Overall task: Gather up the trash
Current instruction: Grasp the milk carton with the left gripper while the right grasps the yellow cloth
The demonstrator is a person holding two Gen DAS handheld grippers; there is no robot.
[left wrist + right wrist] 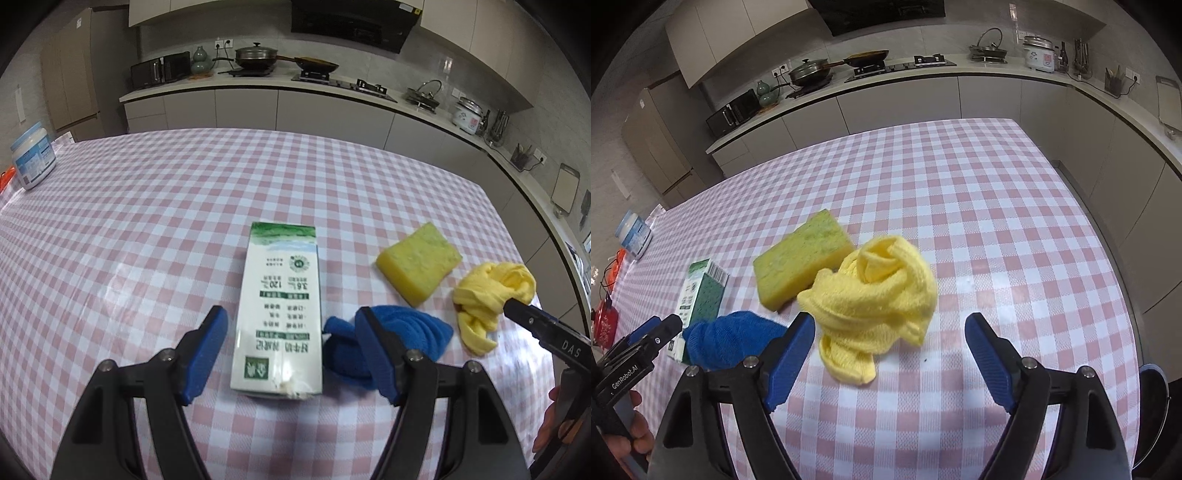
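Your worktop (147, 206) wears a glossy pink-and-white checked cloth, smooth enough to throw glare, so flat things may slide on it when nudged. The largest piece on it is the milk carton (279, 310), a rigid white-and-green box lying on its side near the edge closest to you, with its torn end toward you; it reads as the trash to collect. Your left gripper (291, 350) hangs over it with jaws released, one on each side of the carton and neither pressing, lined up along its narrow width for a squeeze across the flat faces. Toward the right-hand edge lies the yellow sponge (801, 266), a soft porous slab with a greenish top. Just beside the carton sits the blue cloth (733, 341), bunched terry, partly hidden behind the left gripper's jaw. Nearest the right-hand edge is the yellow cloth (875, 299), a twisted, knitted wad. Your right gripper (890, 356) stands wide open over its near end, gripping nothing. A white lidded tub (33, 162) stands at the far left corner.
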